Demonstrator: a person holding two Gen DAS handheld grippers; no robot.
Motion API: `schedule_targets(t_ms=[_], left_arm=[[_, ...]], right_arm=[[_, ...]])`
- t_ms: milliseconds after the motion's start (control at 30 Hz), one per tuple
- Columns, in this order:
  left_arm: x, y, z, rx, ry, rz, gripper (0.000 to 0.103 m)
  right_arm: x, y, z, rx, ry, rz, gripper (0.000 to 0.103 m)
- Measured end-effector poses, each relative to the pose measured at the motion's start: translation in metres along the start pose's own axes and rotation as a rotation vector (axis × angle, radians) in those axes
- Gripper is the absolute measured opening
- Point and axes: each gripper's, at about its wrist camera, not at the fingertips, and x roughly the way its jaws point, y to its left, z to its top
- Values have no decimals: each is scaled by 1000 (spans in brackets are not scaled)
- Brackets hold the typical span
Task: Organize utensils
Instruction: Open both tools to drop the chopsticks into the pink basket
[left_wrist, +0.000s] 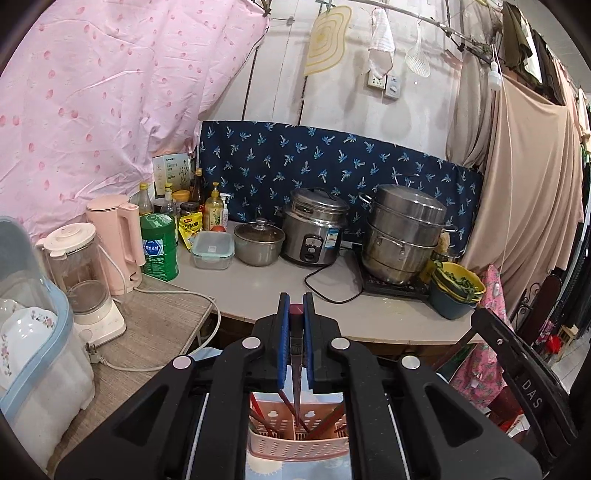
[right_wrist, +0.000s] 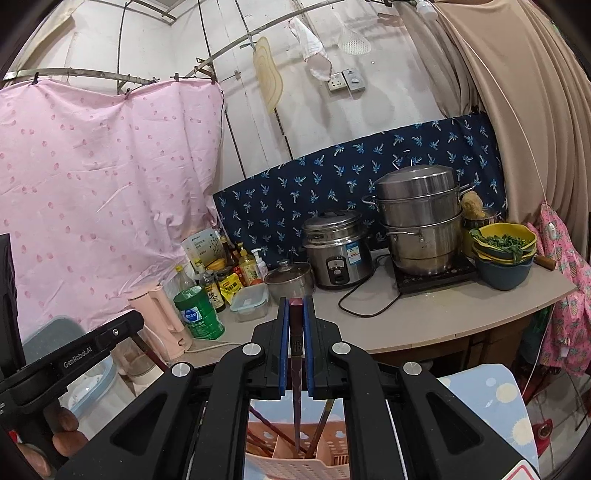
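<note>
In the left wrist view my left gripper (left_wrist: 296, 306) is shut on a dark red chopstick (left_wrist: 296, 354), which hangs tip-down between the blue pads (left_wrist: 283, 332). Its tip is over a pink perforated utensil holder (left_wrist: 295, 448) with several chopsticks leaning inside. In the right wrist view my right gripper (right_wrist: 296, 304) is shut on another dark chopstick (right_wrist: 296, 373). That one also points down, into the same pink holder (right_wrist: 291, 467). The two grippers are side by side; the left one's black body (right_wrist: 74, 354) and a hand's fingers (right_wrist: 62, 432) show at the lower left.
Behind is a counter (left_wrist: 369, 310) with a rice cooker (left_wrist: 314, 232), a steel steamer pot (left_wrist: 402, 236), a small lidded pot (left_wrist: 258, 242), a green can (left_wrist: 159, 247), bottles, a pink kettle (left_wrist: 116, 243), a blender (left_wrist: 83, 277) and stacked bowls with greens (left_wrist: 456, 291). A covered dish box (left_wrist: 33, 332) stands at the left.
</note>
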Motion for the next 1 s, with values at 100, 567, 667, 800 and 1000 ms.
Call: schedule_targets(t_ms=[100,567,667,800,1000], left_arm=[[12,4,-7,6,19,11,7],[50,21,-35,-7,100,37,7],[54,22,-42,-12,119,40,12],[51,25,-47,-13,110,60,36],[41,23,-53,-1,114,62,38]], right_arm=[[13,1,-9,-6,23,1,7],[59,-12,-56,-7,147,-10,7],[58,-11,-61,-9,143,-17,21],[52,-12,-63,-7,140,-11,26],[37,-12,-66,-12,138,-13,32]])
